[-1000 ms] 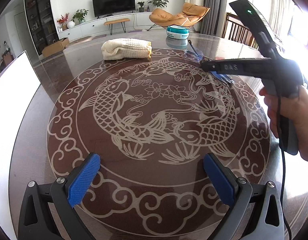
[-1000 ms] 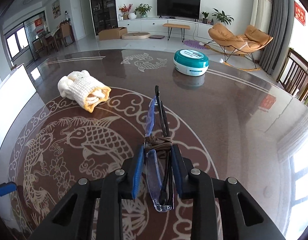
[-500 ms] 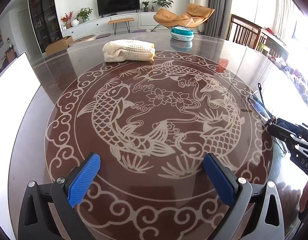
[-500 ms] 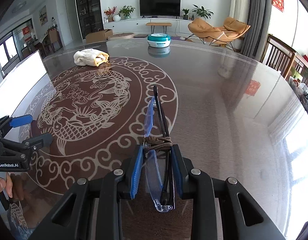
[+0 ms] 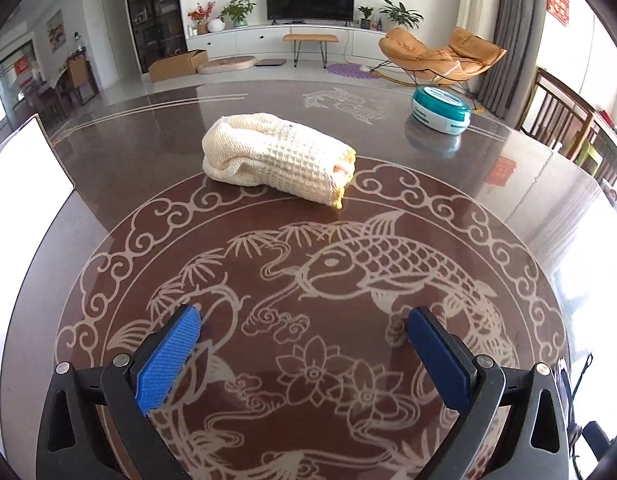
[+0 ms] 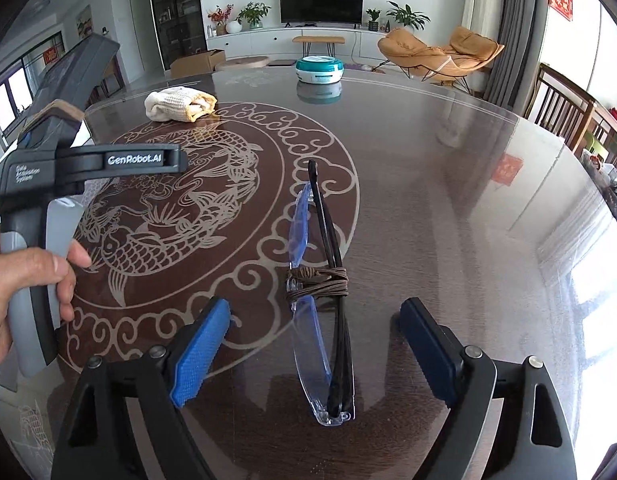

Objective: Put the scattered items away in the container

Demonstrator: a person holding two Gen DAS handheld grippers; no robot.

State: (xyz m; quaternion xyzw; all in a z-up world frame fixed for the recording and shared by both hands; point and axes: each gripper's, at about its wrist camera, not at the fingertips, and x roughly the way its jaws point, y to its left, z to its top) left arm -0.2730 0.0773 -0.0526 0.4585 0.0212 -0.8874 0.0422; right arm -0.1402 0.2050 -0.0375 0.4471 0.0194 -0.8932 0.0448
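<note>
A: What is in the left wrist view, from left to right?

B: At 9 o'clock a white panel (image 5: 26, 168) stands at the edge of the table (image 5: 488, 208). At 12 o'clock the rolled towel (image 5: 278, 156) lies on the table. At 1 o'clock is the teal box (image 5: 440, 110), well apart from the towel. The left gripper (image 5: 304, 332) is at 6 o'clock, its jaws spread wide, and nothing is between them.

A: And the right wrist view?

B: At 9 o'clock a hand (image 6: 24, 284) holds the other gripper's body (image 6: 88, 168). The towel (image 6: 178, 104) is at 11 o'clock, the teal box (image 6: 320, 69) at 12 o'clock. In the middle the glasses (image 6: 320, 300) lie folded on the table (image 6: 468, 200), with a brown cord (image 6: 318, 282) wound around them.

A: Does the right gripper (image 6: 314, 344) hold them?

B: No. Its jaws are wide apart. The glasses lie between the two pads (image 6: 200, 352) and touch neither.
</note>
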